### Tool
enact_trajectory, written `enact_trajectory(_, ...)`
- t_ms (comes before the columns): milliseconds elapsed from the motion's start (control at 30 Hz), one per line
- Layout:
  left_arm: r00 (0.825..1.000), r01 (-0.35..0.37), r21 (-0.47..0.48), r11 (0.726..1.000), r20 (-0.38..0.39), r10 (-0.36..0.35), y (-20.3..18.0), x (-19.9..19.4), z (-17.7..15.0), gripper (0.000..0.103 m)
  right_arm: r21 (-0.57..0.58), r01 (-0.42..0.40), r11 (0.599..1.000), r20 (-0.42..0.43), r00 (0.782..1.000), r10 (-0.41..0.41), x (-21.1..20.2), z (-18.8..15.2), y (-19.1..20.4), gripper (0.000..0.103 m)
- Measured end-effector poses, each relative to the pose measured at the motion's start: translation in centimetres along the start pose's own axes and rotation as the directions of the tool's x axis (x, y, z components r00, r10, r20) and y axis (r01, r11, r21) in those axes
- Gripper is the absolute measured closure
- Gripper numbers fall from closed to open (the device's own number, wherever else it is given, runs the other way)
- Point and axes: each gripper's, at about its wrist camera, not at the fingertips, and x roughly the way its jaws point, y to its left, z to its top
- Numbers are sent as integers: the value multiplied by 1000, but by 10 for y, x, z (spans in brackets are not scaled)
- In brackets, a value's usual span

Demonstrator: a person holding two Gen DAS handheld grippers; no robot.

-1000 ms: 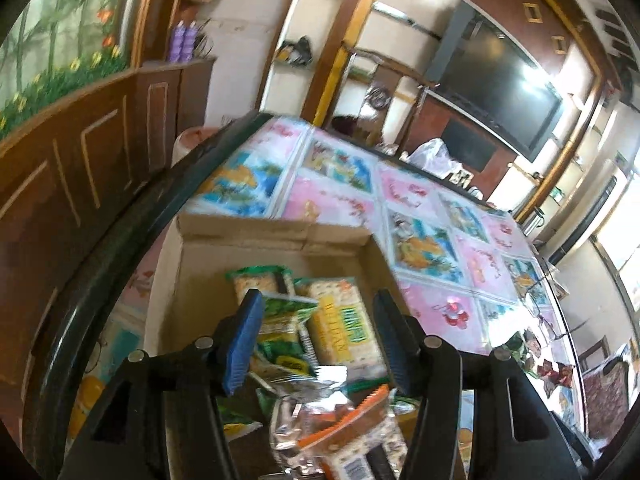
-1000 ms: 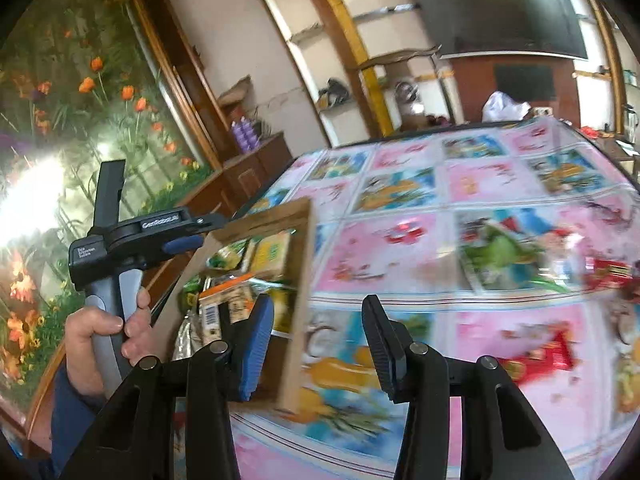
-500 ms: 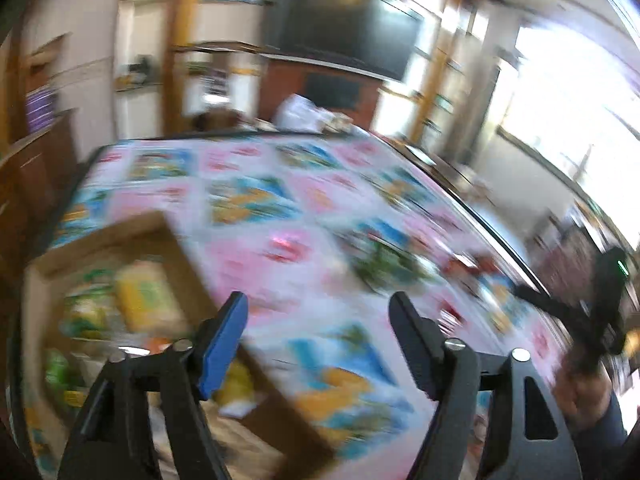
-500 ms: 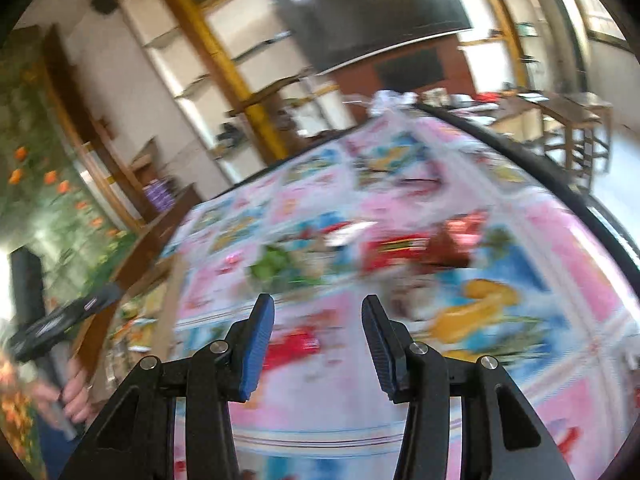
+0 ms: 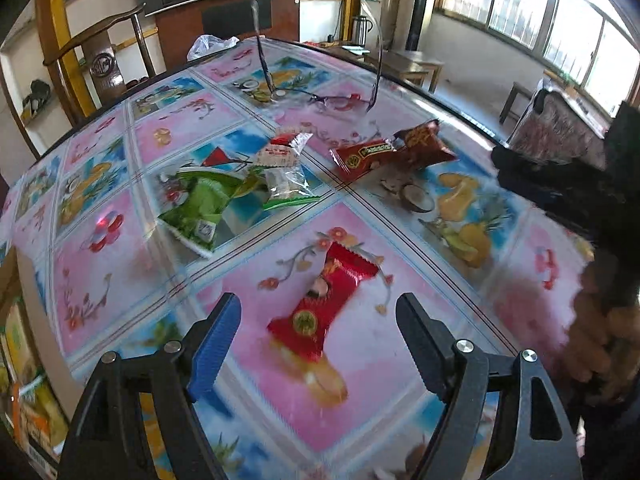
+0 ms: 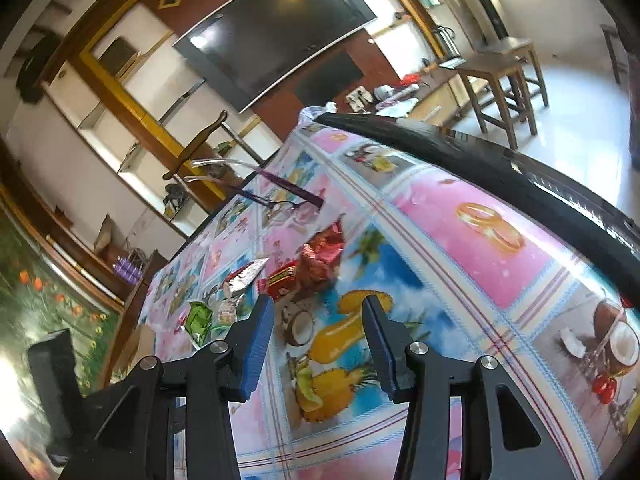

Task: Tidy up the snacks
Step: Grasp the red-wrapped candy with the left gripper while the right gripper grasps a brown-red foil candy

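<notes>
My left gripper (image 5: pixel 318 312) is open and empty, just above a red snack packet (image 5: pixel 324 304) that lies between its fingers on the table. Farther off lie a green packet (image 5: pixel 200 208), a clear packet with a red label (image 5: pixel 284 168), a red bar (image 5: pixel 362 158) and a dark red bag (image 5: pixel 424 146). My right gripper (image 6: pixel 318 312) is open and empty, low over the table, pointing at the dark red bag (image 6: pixel 324 254) and red bar (image 6: pixel 282 280). The snack box (image 5: pixel 24 360) shows at the far left edge.
A pair of glasses (image 5: pixel 320 98) lies upside down on the far part of the table. The table's dark rim (image 6: pixel 500 160) runs along the right. The right hand and its gripper body (image 5: pixel 592 240) stand at the right. Stools (image 6: pixel 504 80) stand beyond the table.
Both grippers have swung away from the box toward the loose snacks on the table. My left gripper has come down over the red packet. Both stay open.
</notes>
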Motion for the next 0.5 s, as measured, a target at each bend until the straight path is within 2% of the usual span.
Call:
enact_trajectory(67,1000,-25,1,1000,-8,25,-4,8,1,38,-8,-2,1000,6,1000,2,-2,1,1,54)
enact_trajectory(167,999,-23,3,1000,-29,23,-8,17,1,55,-16,-10,1000,8,1000,10,-3,1,2,54)
enact_trajectory(200,999,-44,4,999,-19,45,-10,18,1,57,-16,-9,1000,7,1000,9,-3,1,2,54)
enact_trajectory(333,998,-69,-33,997,4,69,-14,16,-1,80,-11,-4,1000,11,1000,5,-1,1,3,54)
enact_trajectory(367,997,-75,-44,996,9,75,-14,15,-3,83,-10,1,1000,10,1000,-1,0,1,2,54)
enact_trajectory(500,997,-67,-76,995,25,69,-11,12,-8,84,-40,48,998,-31,998,-50,15,14,7,54)
